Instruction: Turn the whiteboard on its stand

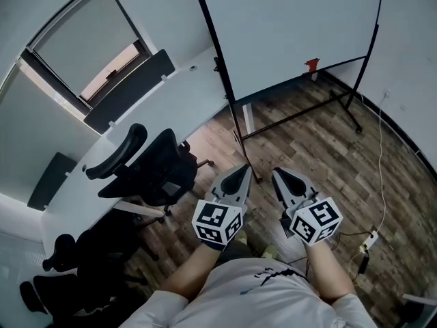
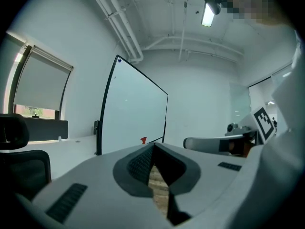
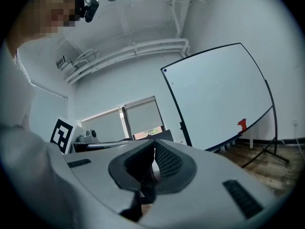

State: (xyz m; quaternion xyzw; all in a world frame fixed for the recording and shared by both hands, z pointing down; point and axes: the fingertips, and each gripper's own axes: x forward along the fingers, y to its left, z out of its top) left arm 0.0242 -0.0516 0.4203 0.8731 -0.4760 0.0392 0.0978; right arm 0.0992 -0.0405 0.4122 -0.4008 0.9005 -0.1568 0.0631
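Held close to the body, left tongs (image 1: 243, 171) and right tongs (image 1: 278, 175) are both closed and empty, the whiteboard (image 1: 293, 26) well ahead on its stand (image 1: 300, 113); best step nearer, open them, and grip its near frame edge before swinging it slowly.

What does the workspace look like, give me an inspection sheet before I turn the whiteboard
Surface: wood floor.
Job's things: whiteboard upright on its black stand, untouched.
Clutter: small red thing on the board's tray.
Grippers: left hand-held gripper and right hand-held gripper both shut, empty, short of the board.
Cables: white cable running down to a power strip on the floor.
Surroundings: black office chairs, white desk, window with blinds.
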